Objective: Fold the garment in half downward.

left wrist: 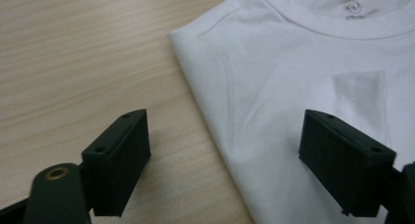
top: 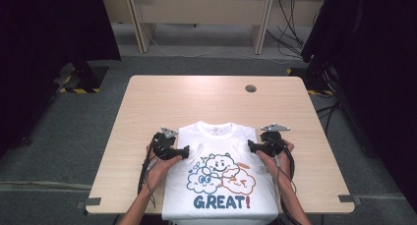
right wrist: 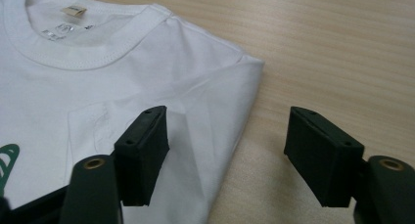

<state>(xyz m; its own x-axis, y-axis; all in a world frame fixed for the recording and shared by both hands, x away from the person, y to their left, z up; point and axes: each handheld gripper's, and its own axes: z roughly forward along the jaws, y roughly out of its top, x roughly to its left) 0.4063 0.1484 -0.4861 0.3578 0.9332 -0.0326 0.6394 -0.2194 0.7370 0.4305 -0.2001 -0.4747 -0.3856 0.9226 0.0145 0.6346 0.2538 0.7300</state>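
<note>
Two claws I hold gaping over the folded white T-shirt [top: 219, 178] at the table's [top: 147, 102] six o'clock edge: left claw [top: 187, 151] straddling its nine o'clock edge, right claw [top: 250, 146] its three o'clock edge, gripping nothing.

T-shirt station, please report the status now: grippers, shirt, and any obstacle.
Left gripper open, jaws astride the shirt's left folded edge. Right gripper open, astride the right edge. White T-shirt flat, sleeves folded in, not gripped. Table bare beyond the collar.

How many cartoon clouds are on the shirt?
3 on the white T-shirt: a green cloud on top in the middle, a blue cloud lower left, and an orange cloud lower right, all above the word GREAT!
</note>
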